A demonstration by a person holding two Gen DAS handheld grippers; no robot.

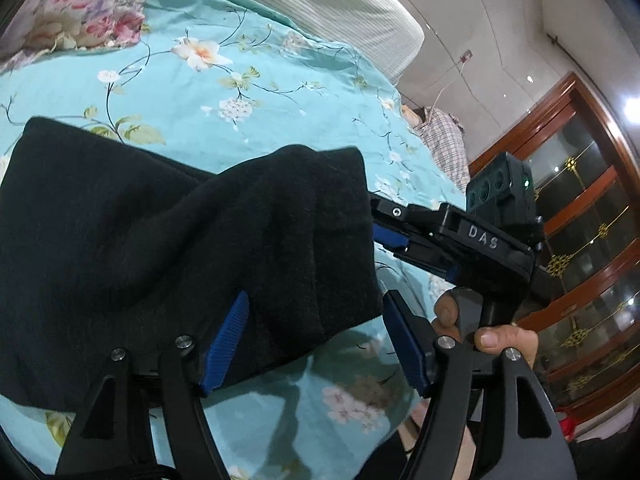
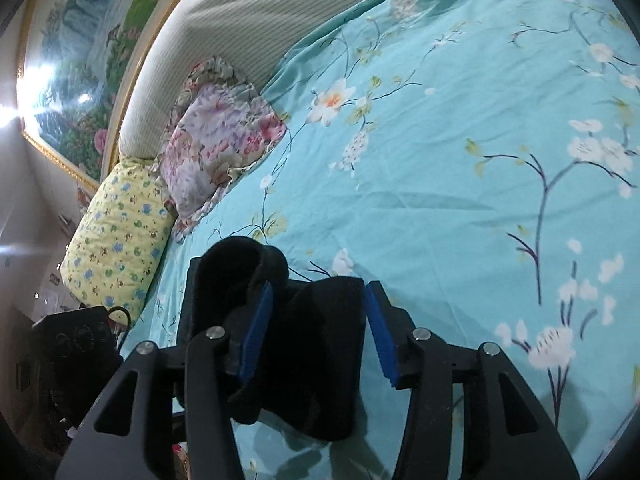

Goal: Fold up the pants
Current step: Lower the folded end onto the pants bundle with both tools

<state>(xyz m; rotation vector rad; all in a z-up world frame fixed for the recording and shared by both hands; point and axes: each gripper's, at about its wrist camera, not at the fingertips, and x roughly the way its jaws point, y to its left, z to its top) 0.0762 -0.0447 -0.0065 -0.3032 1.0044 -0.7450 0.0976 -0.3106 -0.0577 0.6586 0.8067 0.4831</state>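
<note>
Here, hand-held grippers (image 1: pixel 316 336) agape around pants (image 1: pixel 160 240).

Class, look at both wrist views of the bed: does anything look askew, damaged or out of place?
Nothing looks damaged or spilled. The black pants are bunched and lifted unevenly off the sheet, one end rolled into a loop. Both grippers, left and right, look open around the fabric.

Left gripper (image 1: pixel 316 344): fingers (image 1: pixel 226 344) spread wide, blue pads facing each other, nothing clamped. Right gripper (image 2: pixel 320 332): fingers (image 2: pixel 380 336) likewise parted, no pinch. In the left view the right gripper (image 1: pixel 460 240) sits just beyond the left one, angled across, with a bare hand (image 1: pixel 486 330) wrapped round its handle.
</note>
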